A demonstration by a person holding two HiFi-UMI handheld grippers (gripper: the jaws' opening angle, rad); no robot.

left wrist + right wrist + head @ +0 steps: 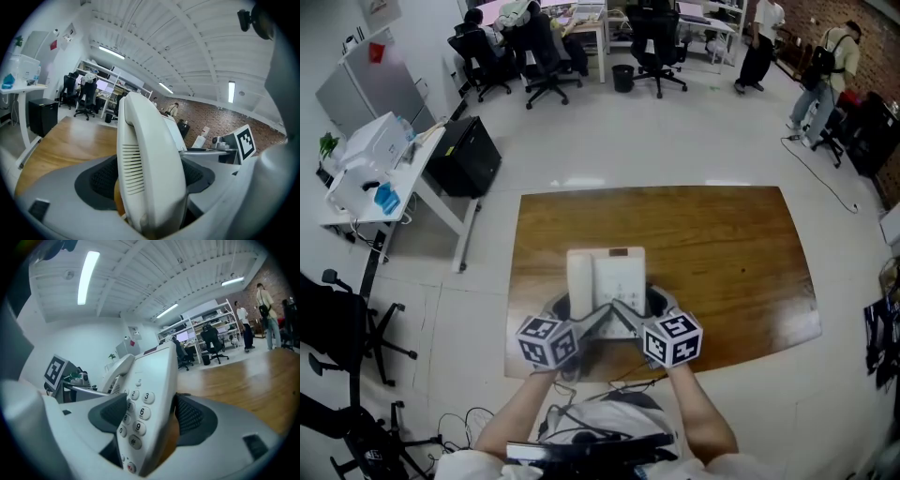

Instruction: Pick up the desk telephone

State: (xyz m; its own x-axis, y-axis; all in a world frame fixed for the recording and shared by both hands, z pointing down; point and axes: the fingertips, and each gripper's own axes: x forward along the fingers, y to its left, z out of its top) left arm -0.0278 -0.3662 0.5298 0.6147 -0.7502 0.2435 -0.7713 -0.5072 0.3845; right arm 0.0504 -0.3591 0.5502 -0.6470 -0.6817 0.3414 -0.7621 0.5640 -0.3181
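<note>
Big open office, pale shiny floor all round. A brown wooden table sits in the middle of it. Off to the left there's a white desk with a black cabinet just beside it. Black office chairs are bunched round the desks at the far end, with a small black bin near them. Brick wall on the right side, and a white ribbed ceiling with long strip lights.

You hold the off-white plastic desk telephone over the brown wooden table. The left gripper clamps its cradled-handset side, and the right gripper clamps its numbered-keypad side.
</note>
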